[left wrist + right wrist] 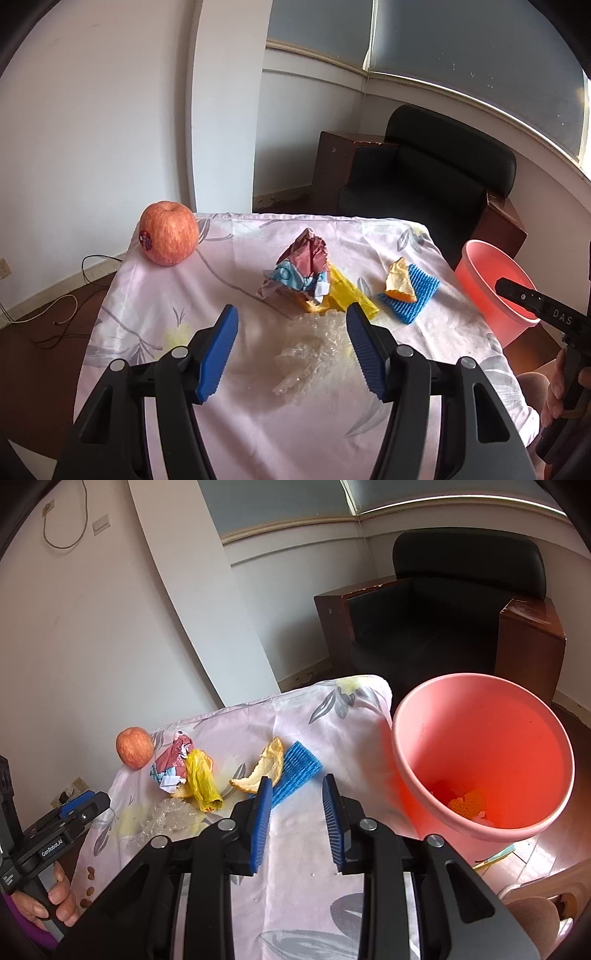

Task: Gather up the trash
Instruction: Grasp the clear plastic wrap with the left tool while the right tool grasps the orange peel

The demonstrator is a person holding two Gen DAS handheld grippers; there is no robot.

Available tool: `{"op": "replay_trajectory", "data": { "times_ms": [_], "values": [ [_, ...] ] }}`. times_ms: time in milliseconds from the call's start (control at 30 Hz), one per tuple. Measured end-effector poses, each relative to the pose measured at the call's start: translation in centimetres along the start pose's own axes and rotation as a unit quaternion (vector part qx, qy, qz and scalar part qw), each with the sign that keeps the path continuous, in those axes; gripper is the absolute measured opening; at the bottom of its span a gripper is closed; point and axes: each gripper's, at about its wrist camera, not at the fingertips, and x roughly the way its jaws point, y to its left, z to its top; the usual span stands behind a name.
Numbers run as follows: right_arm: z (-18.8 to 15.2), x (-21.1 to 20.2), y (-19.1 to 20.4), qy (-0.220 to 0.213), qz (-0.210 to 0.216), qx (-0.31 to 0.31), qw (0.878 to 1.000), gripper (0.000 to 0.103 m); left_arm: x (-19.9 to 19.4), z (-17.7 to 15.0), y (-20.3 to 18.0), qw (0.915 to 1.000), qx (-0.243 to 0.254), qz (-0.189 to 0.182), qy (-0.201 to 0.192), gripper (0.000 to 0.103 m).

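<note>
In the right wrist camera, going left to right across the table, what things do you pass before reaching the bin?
apple → red crumpled wrapper → yellow plastic bag → orange peel → blue foam net → pink bin

Bare cloth [295, 886] in front of right gripper [295, 794]; jaws apart, nothing between. Peel [264, 766] on blue mesh [295, 771] just beyond the tips. Bin [480, 757] close on the right, off the table edge, mouth clear. Clear wrap [314, 354] between the open jaws of left gripper [291, 317]. Wrapper [303, 258] and yellow bag [347, 288] piled behind. Apple [169, 233] far left, well apart; open cloth between.
</note>
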Motion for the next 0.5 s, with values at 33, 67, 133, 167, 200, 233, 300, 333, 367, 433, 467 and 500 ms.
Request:
{"op": "replay_trajectory", "data": {
  "times_ms": [33,67,133,167,200,233,300,333,367,433,467,500],
  "values": [
    [-0.1,0.2,0.3,0.003,0.002,-0.003,1.000,0.029,0.2,-0.1,0.3,1.0000,-0.004,0.002,0.002,0.060],
    [-0.2,0.3,0.5,0.007,0.004,-0.006,1.000,0.029,0.3,-0.2,0.6,1.0000,-0.008,0.002,0.005,0.060],
    [-0.5,0.6,0.9,0.013,0.007,-0.012,1.000,0.029,0.8,-0.4,1.1,0.9997,-0.018,-0.005,0.016,0.060],
    [-0.6,0.8,1.1,0.016,0.008,-0.014,1.000,0.029,1.1,-0.5,1.2,0.9994,-0.025,-0.012,0.023,0.060],
    [-0.7,0.9,1.3,0.018,0.009,-0.015,1.000,0.029,1.4,-0.7,1.2,0.9990,-0.029,-0.018,0.029,0.060],
    [-0.8,1.1,1.4,0.021,0.009,-0.017,1.000,0.029,1.8,-0.8,1.2,0.9986,-0.031,-0.025,0.035,0.060],
    [-0.9,1.4,1.6,0.027,0.010,-0.018,0.999,0.029,2.5,-1.2,0.7,0.9978,-0.027,-0.036,0.048,0.060],
    [-0.9,1.6,1.7,0.030,0.011,-0.019,0.999,0.029,2.9,-1.4,0.5,0.9975,-0.021,-0.039,0.054,0.060],
    [-1.0,1.7,1.7,0.034,0.012,-0.020,0.999,0.029,3.3,-1.6,0.2,0.9973,-0.015,-0.040,0.059,0.060],
    [-1.2,1.9,1.8,0.040,0.013,-0.020,0.999,0.029,4.1,-1.8,-0.1,0.9968,-0.007,-0.044,0.067,0.060],
    [-1.2,2.1,1.8,0.043,0.014,-0.018,0.999,0.029,4.5,-1.8,-0.2,0.9964,-0.006,-0.046,0.071,0.060],
    [-1.3,2.2,1.7,0.047,0.015,-0.016,0.999,0.029,4.9,-1.9,-0.2,0.9959,-0.007,-0.048,0.076,0.060]
  ]
}}
